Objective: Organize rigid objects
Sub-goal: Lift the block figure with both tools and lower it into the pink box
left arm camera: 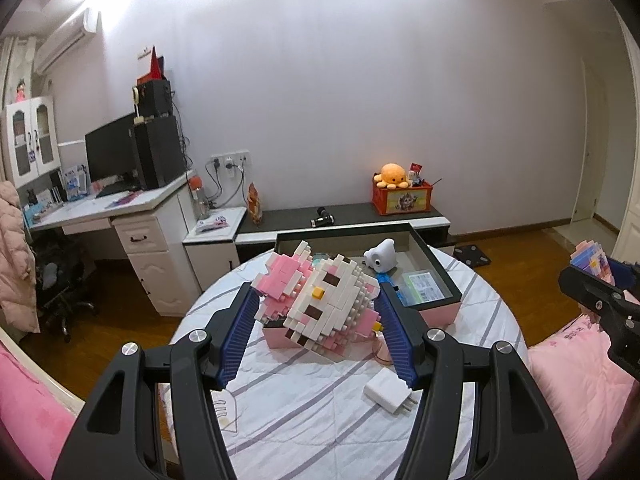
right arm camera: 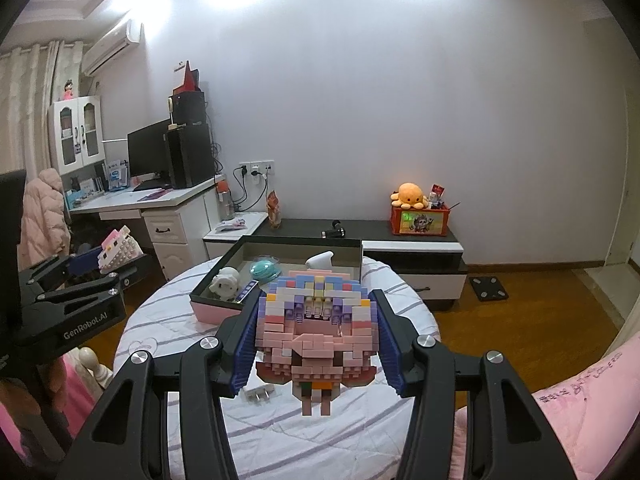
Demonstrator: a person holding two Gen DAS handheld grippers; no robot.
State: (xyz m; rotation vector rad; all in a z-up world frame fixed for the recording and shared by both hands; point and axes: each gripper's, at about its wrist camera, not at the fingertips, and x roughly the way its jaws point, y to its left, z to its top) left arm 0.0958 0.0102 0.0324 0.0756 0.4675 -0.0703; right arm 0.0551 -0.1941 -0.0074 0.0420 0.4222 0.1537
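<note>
The left gripper [left arm camera: 316, 308] clenched a white-and-pink brick cat [left arm camera: 320, 300] above the table [left arm camera: 304, 412]; only the right view showed the right gripper [right arm camera: 316, 340] grasping a pastel brick figure [right arm camera: 316, 332] before the box [right arm camera: 224, 268].

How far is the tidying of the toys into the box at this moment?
Already in the open dark-rimmed pink box: a small white toy camera, a teal round toy and a few small packs. In hand: the left gripper clamps a pink-and-white brick cat figure; the right gripper clamps a pastel brick figure. Left: both figures, and the white plug charger on the striped tablecloth.
</note>
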